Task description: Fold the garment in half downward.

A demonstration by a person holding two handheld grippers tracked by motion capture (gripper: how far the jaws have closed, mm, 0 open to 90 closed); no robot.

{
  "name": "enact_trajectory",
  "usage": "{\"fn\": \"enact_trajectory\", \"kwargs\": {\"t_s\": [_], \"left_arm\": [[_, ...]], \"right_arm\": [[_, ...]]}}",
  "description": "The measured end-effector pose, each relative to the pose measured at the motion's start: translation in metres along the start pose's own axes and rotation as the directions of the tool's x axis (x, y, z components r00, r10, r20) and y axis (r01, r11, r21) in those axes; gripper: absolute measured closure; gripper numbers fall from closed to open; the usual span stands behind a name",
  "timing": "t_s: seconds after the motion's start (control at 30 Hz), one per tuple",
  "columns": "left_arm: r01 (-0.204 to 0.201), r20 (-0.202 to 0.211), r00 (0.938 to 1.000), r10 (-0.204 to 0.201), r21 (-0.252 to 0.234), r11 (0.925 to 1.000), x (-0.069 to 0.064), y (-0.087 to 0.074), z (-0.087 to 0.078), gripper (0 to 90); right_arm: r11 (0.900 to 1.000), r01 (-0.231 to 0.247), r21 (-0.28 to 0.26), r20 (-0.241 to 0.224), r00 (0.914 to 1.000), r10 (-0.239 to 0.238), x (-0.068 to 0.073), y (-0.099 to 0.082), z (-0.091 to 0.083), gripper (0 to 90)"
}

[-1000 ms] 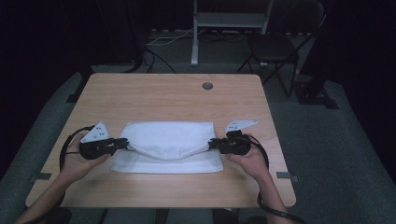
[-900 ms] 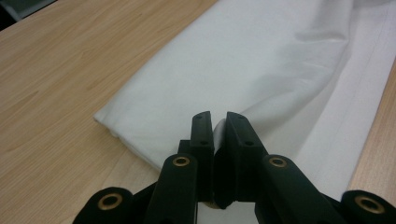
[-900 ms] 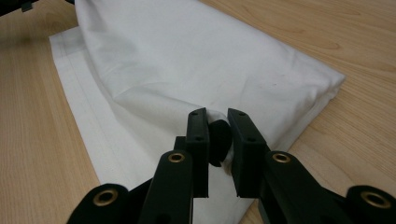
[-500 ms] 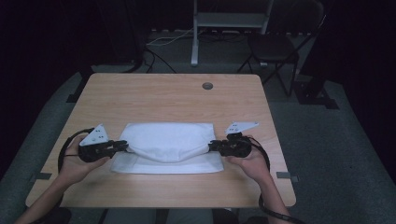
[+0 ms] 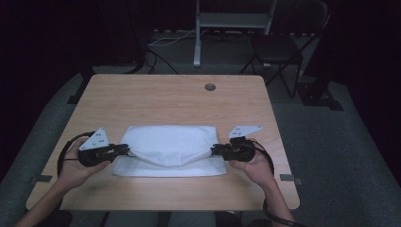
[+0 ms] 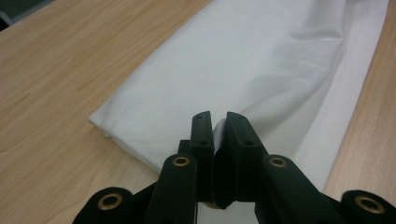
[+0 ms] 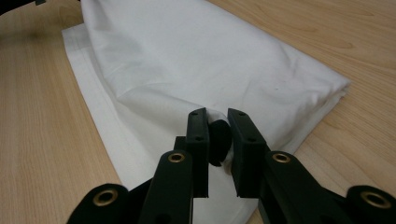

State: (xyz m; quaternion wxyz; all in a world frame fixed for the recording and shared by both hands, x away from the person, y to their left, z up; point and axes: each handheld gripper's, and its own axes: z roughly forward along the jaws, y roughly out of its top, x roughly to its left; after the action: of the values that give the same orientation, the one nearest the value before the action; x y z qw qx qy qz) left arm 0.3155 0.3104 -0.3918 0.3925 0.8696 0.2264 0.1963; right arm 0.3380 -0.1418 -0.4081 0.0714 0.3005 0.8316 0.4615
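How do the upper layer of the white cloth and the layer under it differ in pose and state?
The upper layer is pinched at both ends, by the left gripper and the right gripper, and its near edge sags in a curve between them. The lower layer lies flat on the table, and its near edge is straight with a visible hem. Both are the same plain white fabric.

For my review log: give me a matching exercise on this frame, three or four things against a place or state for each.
Things:
1. left gripper
2. right gripper
3. white cloth
4. round hole

Places or states:
A. in the tabletop, far side
B. shut on the cloth's right end
C. folded, lying mid-table
D. shut on the cloth's left end

Pairs: 1-D, 2-B, 3-C, 4-A
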Motion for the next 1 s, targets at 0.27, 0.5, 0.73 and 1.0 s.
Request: {"fn": "enact_trajectory", "kwargs": {"t_s": [0.27, 0.5, 0.73, 1.0], "left_arm": [[-0.003, 0.002, 1.0, 0.003, -0.01, 0.9999, -0.0021, 0.0006, -0.0021, 81.8], [-0.007, 0.004, 1.0, 0.007, -0.017, 0.9998, -0.0044, 0.0015, -0.0044, 81.8], [-0.015, 0.008, 0.9998, 0.016, -0.015, 0.9998, -0.0062, 0.0011, -0.0056, 81.8], [-0.017, 0.011, 0.9998, 0.017, -0.014, 0.9998, -0.0083, -0.0007, -0.0073, 81.8]], "right_arm": [[0.9999, 0.008, -0.007, -0.003, 1.0, -0.008, 0.0029, -0.0008, -0.0027, 79.6], [0.9999, 0.008, -0.009, -0.006, 1.0, -0.008, 0.0035, -0.0021, -0.0045, 79.5], [1.0, 0.006, -0.006, -0.007, 1.0, -0.006, 0.0051, -0.0034, -0.005, 79.6], [0.9999, 0.011, -0.006, -0.015, 0.9998, -0.011, 0.0067, -0.004, -0.0065, 79.2]]}}
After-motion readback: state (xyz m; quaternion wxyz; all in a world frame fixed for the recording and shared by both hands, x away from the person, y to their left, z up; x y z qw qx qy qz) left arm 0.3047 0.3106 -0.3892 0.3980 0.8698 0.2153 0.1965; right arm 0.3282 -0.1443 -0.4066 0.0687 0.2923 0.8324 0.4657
